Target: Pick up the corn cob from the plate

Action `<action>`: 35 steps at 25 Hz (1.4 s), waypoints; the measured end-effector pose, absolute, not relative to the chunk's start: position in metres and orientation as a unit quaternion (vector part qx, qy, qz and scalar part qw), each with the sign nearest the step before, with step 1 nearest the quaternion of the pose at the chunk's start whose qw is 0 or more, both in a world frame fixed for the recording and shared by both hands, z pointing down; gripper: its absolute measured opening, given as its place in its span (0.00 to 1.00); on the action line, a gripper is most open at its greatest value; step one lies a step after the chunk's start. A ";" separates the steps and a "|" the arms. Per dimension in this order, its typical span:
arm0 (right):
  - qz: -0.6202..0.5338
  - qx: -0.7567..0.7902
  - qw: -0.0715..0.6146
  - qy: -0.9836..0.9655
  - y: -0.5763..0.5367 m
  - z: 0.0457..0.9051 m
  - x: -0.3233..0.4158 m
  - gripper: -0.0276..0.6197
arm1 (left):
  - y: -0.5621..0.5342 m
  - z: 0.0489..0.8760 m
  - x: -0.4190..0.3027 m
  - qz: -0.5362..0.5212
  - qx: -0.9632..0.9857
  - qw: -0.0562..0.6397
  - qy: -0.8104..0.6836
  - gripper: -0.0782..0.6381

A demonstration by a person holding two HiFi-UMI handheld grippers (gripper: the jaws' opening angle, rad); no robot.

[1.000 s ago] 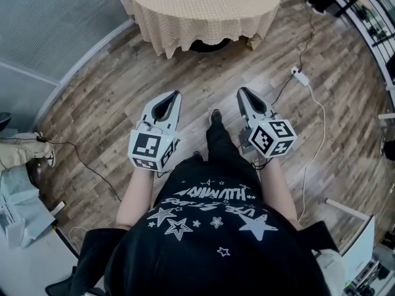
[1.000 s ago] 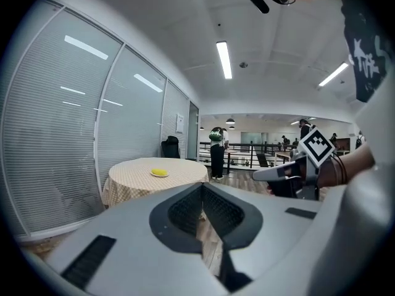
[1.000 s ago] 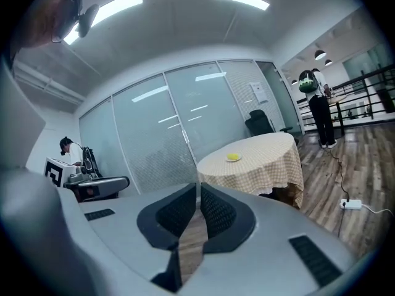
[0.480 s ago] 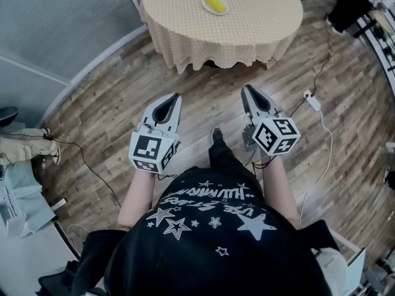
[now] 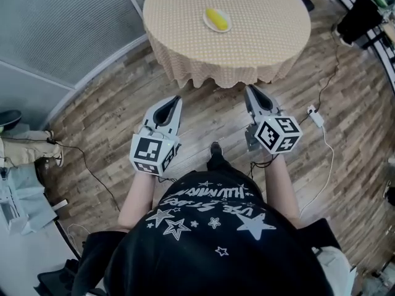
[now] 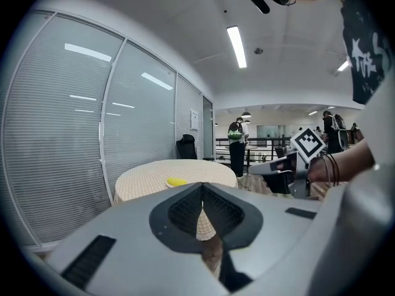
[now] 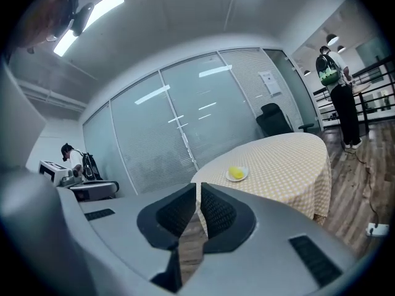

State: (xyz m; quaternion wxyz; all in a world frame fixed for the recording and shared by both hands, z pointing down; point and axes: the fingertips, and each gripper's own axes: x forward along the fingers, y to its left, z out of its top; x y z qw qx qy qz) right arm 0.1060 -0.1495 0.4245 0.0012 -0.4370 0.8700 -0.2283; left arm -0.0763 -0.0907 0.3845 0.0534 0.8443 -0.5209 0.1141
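A yellow corn cob (image 5: 216,18) lies on a small white plate (image 5: 208,26) on a round table (image 5: 265,36) with a beige checked cloth, at the top of the head view. Both grippers hover over the wooden floor, short of the table's near edge. My left gripper (image 5: 177,98) is shut with nothing in it, and so is my right gripper (image 5: 250,88). In the left gripper view the corn cob (image 6: 177,181) sits ahead on the table beyond the shut left gripper (image 6: 202,187). The right gripper view shows the corn cob (image 7: 236,173) on its plate (image 7: 244,177) past the shut right gripper (image 7: 198,186).
Frosted glass partitions (image 5: 55,36) run along the left. A white power strip (image 5: 316,116) and its cable lie on the floor to the right. Cables and equipment (image 5: 18,184) sit at the left edge. A person (image 6: 237,147) stands beyond the table, next to a dark chair (image 6: 186,147).
The table with the plate and corn cob has come closer and lower in the head view as I walk toward it. Both grippers stay shut, held out in front.
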 end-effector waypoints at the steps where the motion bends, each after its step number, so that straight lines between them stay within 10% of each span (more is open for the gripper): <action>1: -0.230 -0.434 0.000 0.871 -0.156 0.426 0.107 0.10 | -0.097 0.385 -0.075 0.116 0.843 0.055 -0.522 0.12; 35: -0.234 -0.440 -0.023 0.867 -0.342 0.446 0.086 0.10 | -0.293 0.410 -0.096 0.093 0.842 0.076 -0.525 0.12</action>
